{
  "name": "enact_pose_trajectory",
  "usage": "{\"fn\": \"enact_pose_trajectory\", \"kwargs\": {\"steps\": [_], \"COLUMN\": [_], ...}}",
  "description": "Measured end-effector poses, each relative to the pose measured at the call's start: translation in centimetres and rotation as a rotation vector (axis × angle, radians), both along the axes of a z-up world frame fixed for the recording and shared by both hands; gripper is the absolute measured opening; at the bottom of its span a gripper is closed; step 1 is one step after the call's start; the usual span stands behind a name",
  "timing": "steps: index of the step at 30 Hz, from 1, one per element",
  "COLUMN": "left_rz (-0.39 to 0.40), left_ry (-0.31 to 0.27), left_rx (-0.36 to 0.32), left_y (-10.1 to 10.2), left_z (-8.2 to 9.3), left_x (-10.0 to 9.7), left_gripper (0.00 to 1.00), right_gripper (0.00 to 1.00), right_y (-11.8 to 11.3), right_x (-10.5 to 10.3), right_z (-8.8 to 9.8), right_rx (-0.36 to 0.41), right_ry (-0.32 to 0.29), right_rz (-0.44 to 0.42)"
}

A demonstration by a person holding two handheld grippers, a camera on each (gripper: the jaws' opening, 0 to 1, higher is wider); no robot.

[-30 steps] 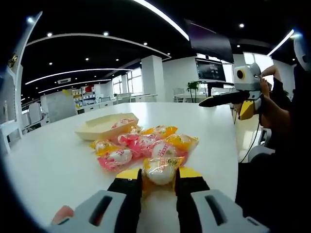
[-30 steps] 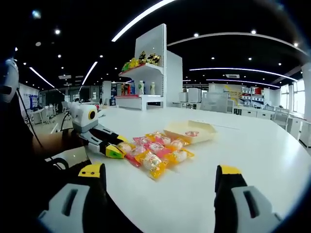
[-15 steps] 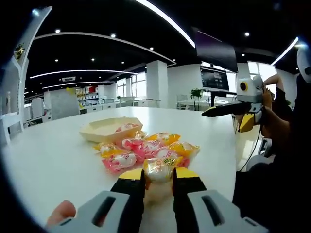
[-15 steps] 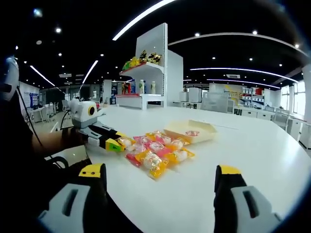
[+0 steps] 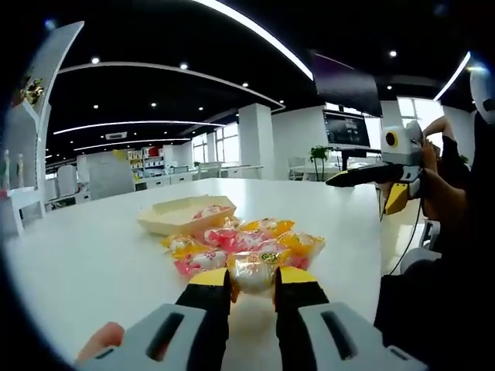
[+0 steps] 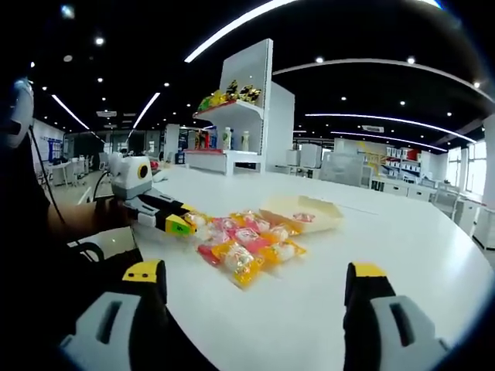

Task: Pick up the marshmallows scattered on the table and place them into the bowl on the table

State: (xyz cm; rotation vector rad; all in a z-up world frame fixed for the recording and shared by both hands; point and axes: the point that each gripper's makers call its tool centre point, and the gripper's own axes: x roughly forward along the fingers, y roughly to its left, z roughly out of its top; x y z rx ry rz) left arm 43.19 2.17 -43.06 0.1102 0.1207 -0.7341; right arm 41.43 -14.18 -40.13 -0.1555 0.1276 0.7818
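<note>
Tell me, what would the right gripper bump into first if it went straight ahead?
Probably the pile of marshmallow packets on the table. The right gripper is open and points toward it; the bowl lies further back.

The table (image 5: 93, 255) is plain white. The bowl (image 5: 182, 216) is pale cream. The marshmallows (image 6: 247, 243) sit in pink and yellow wrappers around white centres (one wrapper (image 5: 255, 270) is clear with a yellow edge). Both the left gripper (image 5: 254, 297) and the right gripper (image 6: 254, 290) are grey and black with yellow tips.
</note>
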Motion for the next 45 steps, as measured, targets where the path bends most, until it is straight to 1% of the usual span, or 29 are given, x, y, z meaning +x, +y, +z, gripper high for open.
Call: {"fn": "enact_pose_trajectory", "kwargs": {"steps": [3,7,9,11,12,17,19,22,26,30,33,38,41,45], "left_rz": [0.009,0.016,0.028,0.043,0.048,0.057,0.069,0.074,0.08,0.088,0.096,0.101,0.091,0.088], "left_ry": [-0.003,0.007,0.003,-0.004,-0.008,-0.025,-0.051,-0.059,-0.071,-0.074,-0.072,-0.077,-0.079,-0.085], "left_rx": [-0.003,-0.041,-0.031,-0.017,-0.015,-0.025,-0.044,-0.061,-0.052,-0.042,-0.028,-0.035,-0.041,-0.021], "left_y": [0.1,0.3,0.3,0.4,0.5,0.6,0.9,1.0,1.0,1.1,1.2,1.3,1.1,0.9], "left_z": [0.1,0.7,0.6,0.6,0.6,1.3,2.2,3.2,4.0,4.6,4.8,5.7,6.2,6.6], "left_x": [0.0,0.0,0.1,0.2,0.2,0.1,0.1,0.0,-0.1,-0.1,0.1,0.7,1.1,1.7], "left_gripper": [0.22,0.22,0.22,0.22,0.22,0.22,0.22,0.22,0.22,0.22,0.22,0.22,0.22,0.22], "right_gripper": [0.97,0.97,0.97,0.97,0.97,0.97,0.97,0.97,0.97,0.97,0.97,0.97,0.97,0.97], "right_y": [0.1,0.2,0.1,-0.4,-0.6,-1.5,-1.4,-1.2,-1.2,-1.0,-1.1,-1.1,-1.1,-1.0], "right_x": [-0.1,-0.1,0.1,0.7,0.8,1.2,1.0,0.8,1.0,0.9,0.9,0.7,0.6,0.5], "right_z": [0.3,0.3,0.4,0.8,0.8,1.0,0.8,0.6,0.3,0.4,0.5,0.7,0.7,0.8], "right_rx": [0.011,0.003,-0.001,0.001,0.002,0.016,0.022,0.023,0.014,0.02,0.022,0.029,0.025,0.028], "right_ry": [-0.008,-0.015,-0.023,-0.051,-0.054,-0.032,-0.017,-0.007,0.003,-0.001,-0.002,-0.001,-0.003,-0.003], "right_rz": [0.009,0.011,0.004,-0.029,-0.036,-0.063,-0.055,-0.053,-0.054,-0.047,-0.048,-0.048,-0.048,-0.046]}}
